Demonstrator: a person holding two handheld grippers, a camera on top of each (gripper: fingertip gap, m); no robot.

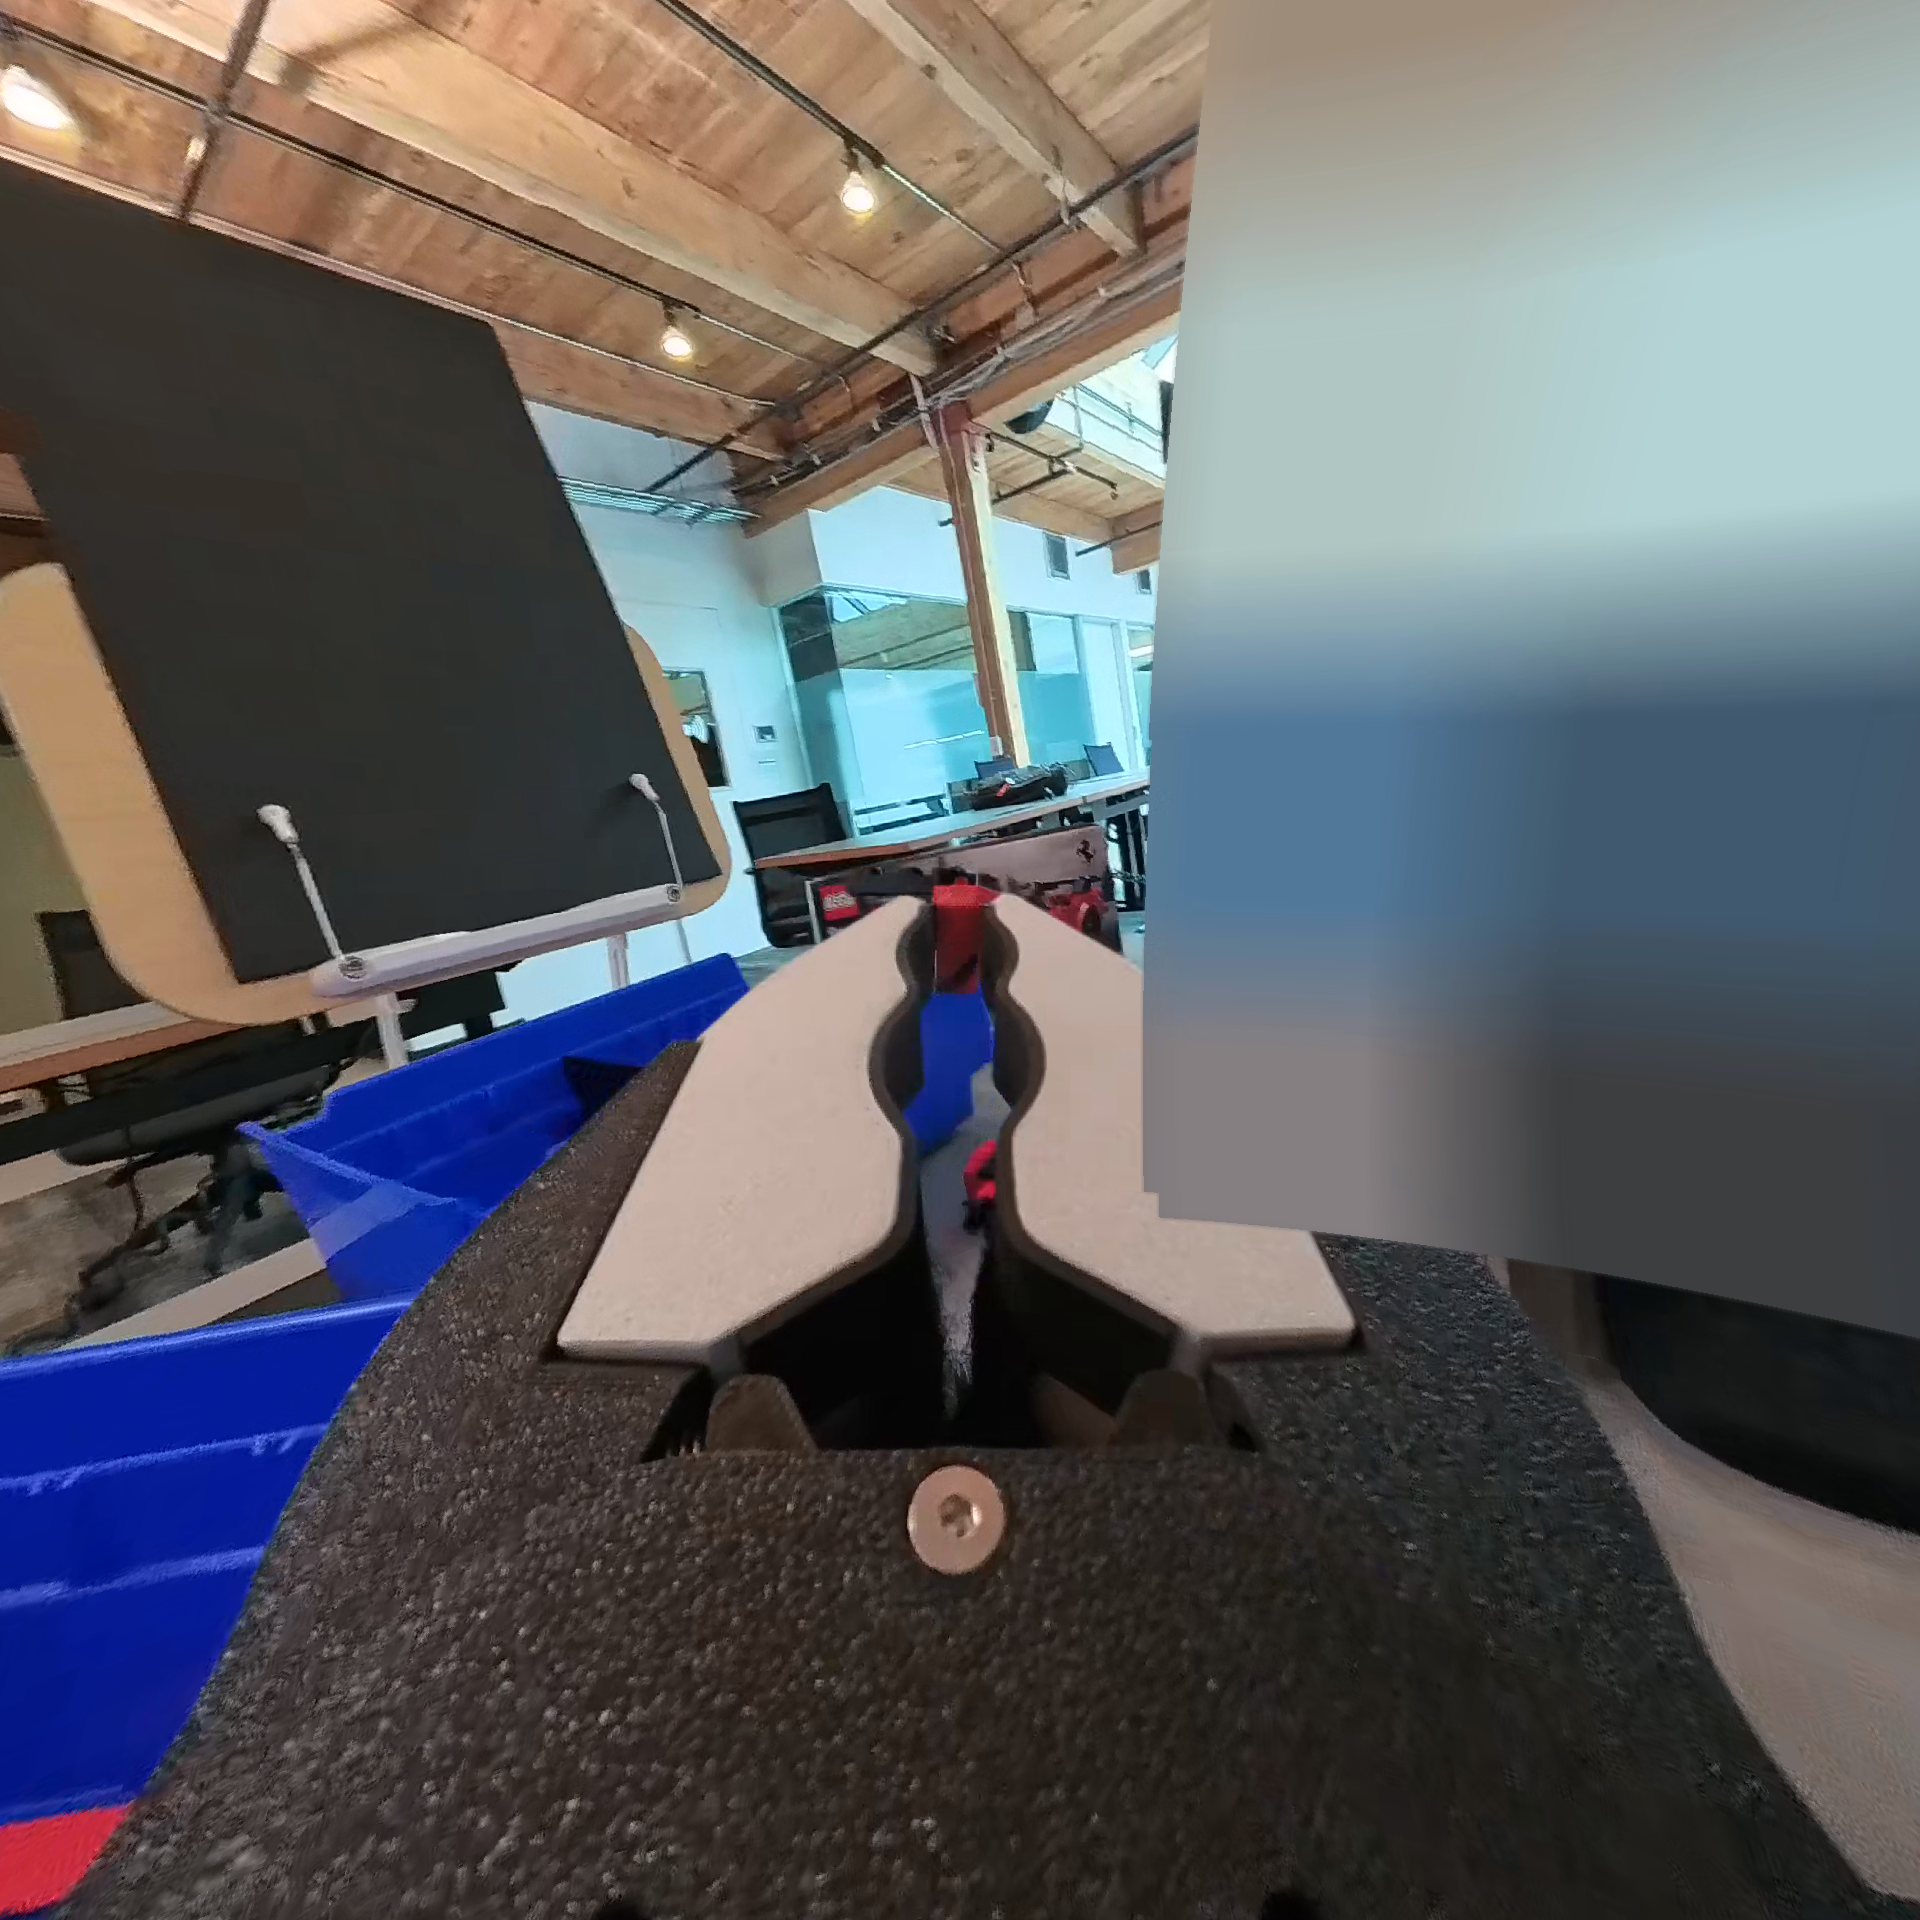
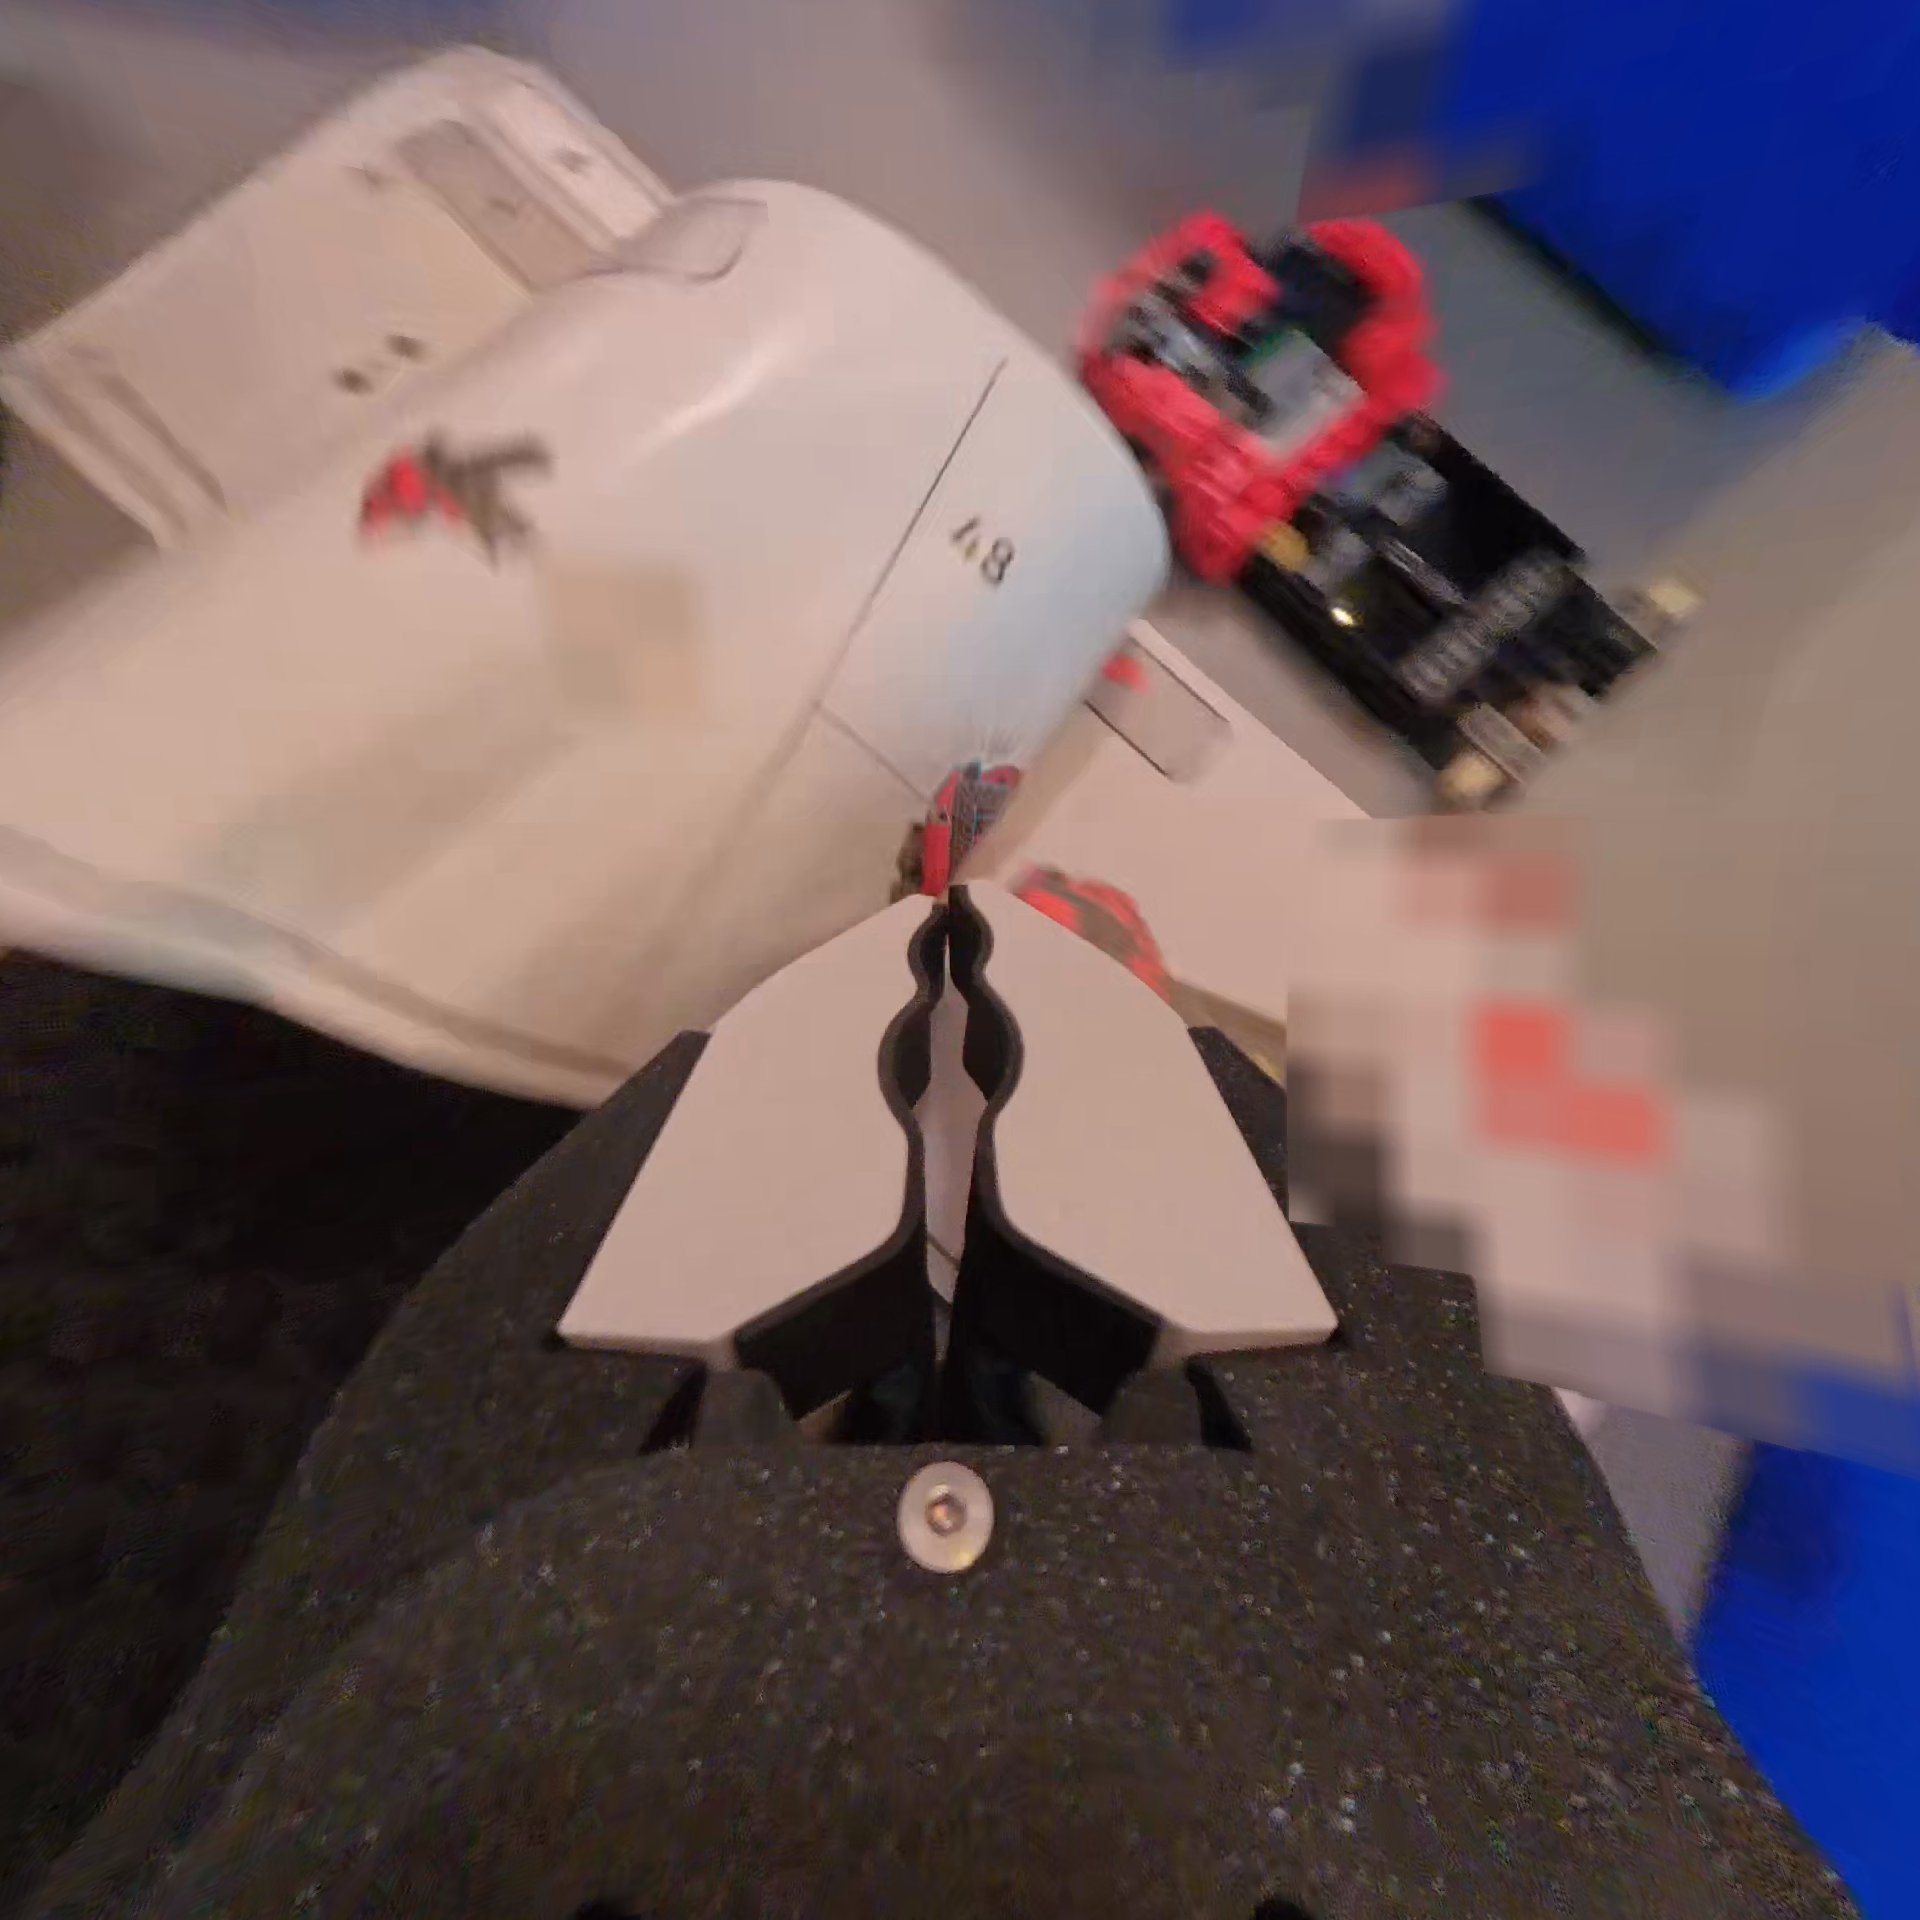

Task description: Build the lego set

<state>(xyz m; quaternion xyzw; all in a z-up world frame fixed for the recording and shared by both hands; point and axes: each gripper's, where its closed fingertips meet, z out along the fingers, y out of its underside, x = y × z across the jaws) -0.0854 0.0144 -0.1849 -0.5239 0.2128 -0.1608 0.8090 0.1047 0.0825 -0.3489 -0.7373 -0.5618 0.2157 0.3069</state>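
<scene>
In the left wrist view my left gripper [image 1: 958,914] is shut on a small red lego piece [image 1: 956,935], which stands up between the fingertips. Another red piece [image 1: 979,1184] shows through the gap below. In the right wrist view, which is motion-blurred, my right gripper [image 2: 951,906] is shut at the lower corner of a curled white page of the instruction booklet [image 2: 623,582] and seems to pinch it. The partly built red and black lego car [image 2: 1320,416] lies beyond the booklet at the upper right. A red piece [image 2: 1101,920] lies just right of the fingers.
Blue bins [image 1: 468,1122] stand to the left of the left gripper, and a blue bin [image 2: 1714,156] sits at the upper right of the right view. The lego box [image 1: 1049,883] stands behind the left fingertips. Desks, chairs and a dark panel [image 1: 312,623] fill the room behind. Left tips to right tips: about 25 centimeters.
</scene>
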